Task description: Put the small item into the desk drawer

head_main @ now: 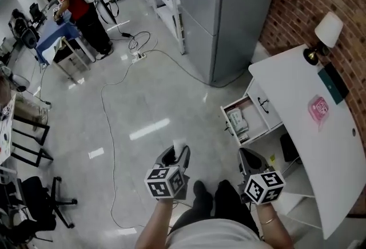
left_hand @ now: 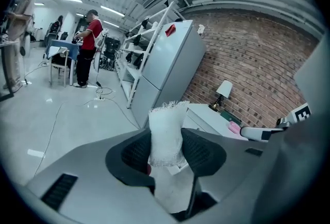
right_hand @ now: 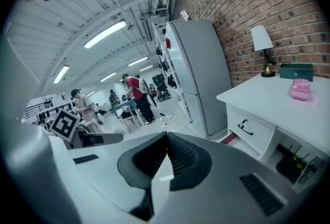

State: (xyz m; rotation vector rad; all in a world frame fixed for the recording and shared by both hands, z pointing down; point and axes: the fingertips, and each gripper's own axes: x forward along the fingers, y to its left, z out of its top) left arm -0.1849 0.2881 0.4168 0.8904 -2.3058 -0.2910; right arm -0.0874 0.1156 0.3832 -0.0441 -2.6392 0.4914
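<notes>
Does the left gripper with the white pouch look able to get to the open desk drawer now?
Probably yes. The drawer stands pulled out, open on top, with only floor between it and the left gripper and its white pouch. The shut, empty right gripper hangs nearer and might crowd the path.

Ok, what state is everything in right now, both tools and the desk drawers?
Left tool: shut on the small white fabric pouch.
Right tool: shut, empty.
Lower white desk drawer: pulled open, things inside.
Upper white desk drawer: closed.
Tall grey fridge: doors closed.
</notes>
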